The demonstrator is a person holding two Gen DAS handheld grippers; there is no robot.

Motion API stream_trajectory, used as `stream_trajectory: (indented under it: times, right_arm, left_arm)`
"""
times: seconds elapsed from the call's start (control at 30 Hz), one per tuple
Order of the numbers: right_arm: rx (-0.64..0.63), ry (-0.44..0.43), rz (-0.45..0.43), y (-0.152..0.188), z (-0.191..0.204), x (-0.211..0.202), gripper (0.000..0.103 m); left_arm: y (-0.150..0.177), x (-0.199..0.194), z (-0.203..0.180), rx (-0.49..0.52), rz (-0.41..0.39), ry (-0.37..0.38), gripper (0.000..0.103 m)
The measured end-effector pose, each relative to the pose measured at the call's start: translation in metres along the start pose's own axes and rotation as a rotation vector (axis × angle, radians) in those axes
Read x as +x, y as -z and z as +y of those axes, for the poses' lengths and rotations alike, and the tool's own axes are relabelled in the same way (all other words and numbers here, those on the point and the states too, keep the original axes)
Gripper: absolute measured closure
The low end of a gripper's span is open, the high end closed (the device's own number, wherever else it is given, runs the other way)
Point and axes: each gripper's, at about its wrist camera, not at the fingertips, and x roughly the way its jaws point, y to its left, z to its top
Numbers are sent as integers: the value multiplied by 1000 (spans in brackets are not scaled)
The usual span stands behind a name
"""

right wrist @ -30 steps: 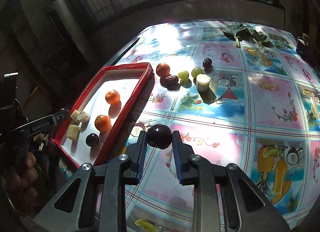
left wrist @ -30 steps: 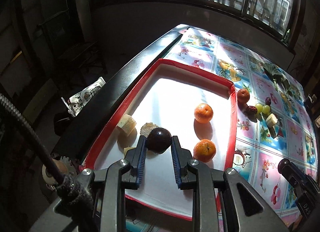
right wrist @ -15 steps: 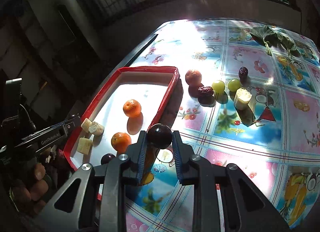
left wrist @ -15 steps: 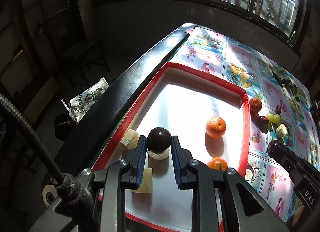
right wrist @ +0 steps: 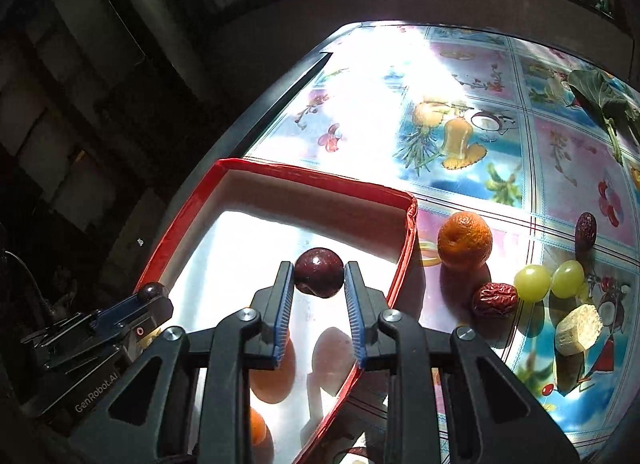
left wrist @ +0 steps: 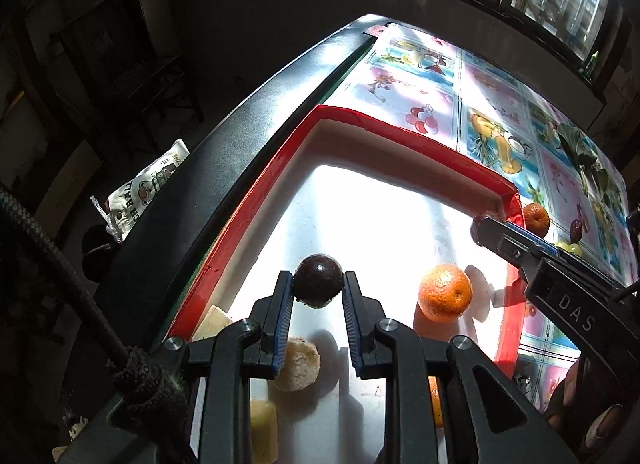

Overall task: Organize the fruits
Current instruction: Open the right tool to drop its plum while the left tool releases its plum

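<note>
- Your left gripper point(left wrist: 319, 291) clamps a dark plum point(left wrist: 318, 280) above the red tray point(left wrist: 256, 199).
- Your right gripper point(right wrist: 319, 290) grips a second plum point(right wrist: 319, 278); the tray floor lies directly beneath both.

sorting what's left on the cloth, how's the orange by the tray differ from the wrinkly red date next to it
The orange is bright orange, rounder and larger; the date is dark red and smaller. The orange's skin is finely dimpled; the date's is deeply wrinkled. Both sit on the tablecloth, outside the red tray.

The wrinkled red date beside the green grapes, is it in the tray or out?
Out: the wrinkled red date lies on the tablecloth.
</note>
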Motion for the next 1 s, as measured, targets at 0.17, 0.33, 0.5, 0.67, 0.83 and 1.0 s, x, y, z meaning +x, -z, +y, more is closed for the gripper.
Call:
stream_trajectory:
  times: [0.17,0.33,0.5,0.67,0.83,1.0]
  right_arm:
    - [-29,14,34,-3,2,18,75]
    - [-56,22,34,-2,4,21,74]
    - [-60,18,16,-1,6,12,66]
    - [-70,43,-38,4,7,-16,61]
    - [-55,85,-78,22,-2,-53,58]
    - [-22,165,-124,57,-20,-92,43]
  left_arm:
    - [2,14,-5,24,25,-13,80]
    - [4,17,-6,25,30,-24,78]
    - [2,15,-4,16,37,-25,74]
    - [7,-6,1,-3,-12,-43,63]
    - [18,-34,-2,-18,-59,-39,58]
    - [30,-59,-22,9,-106,-12,46]
